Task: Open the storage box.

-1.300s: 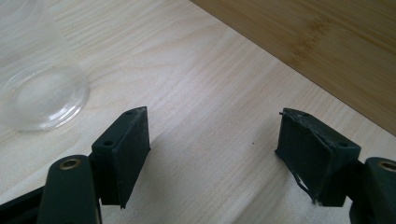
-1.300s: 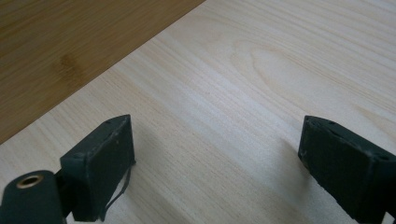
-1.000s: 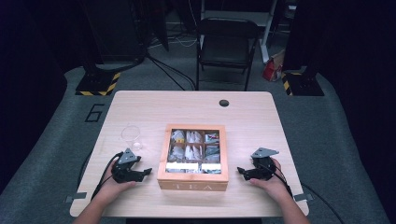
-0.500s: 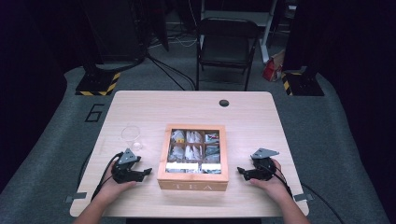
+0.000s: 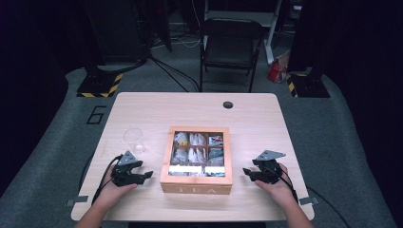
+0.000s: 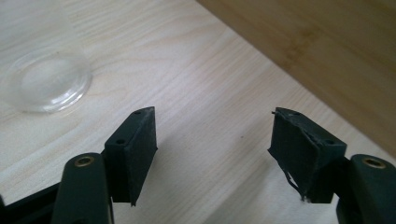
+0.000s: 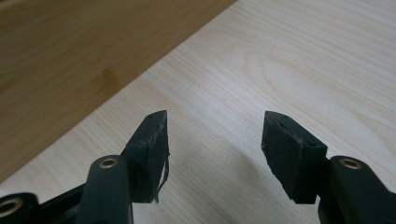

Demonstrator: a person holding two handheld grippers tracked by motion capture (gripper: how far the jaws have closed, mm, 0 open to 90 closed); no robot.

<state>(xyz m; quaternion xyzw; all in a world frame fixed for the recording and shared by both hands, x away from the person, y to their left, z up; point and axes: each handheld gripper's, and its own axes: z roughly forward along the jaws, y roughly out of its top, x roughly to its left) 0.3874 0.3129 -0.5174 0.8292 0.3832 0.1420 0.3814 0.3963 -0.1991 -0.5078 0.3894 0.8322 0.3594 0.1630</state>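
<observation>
Flanking tea box (image 5: pixel 196 160), 2 tools closing.

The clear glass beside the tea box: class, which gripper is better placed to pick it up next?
Left. The left gripper rests on the glass's side of the tea box, jaws open and empty. The right gripper would probably have to cross over the box.

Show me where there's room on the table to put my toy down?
The far strip of table between the tea box and the small round hole is bare, as is the right side beyond the box. Near the plastic cup and left gripper it's crowded.
</observation>
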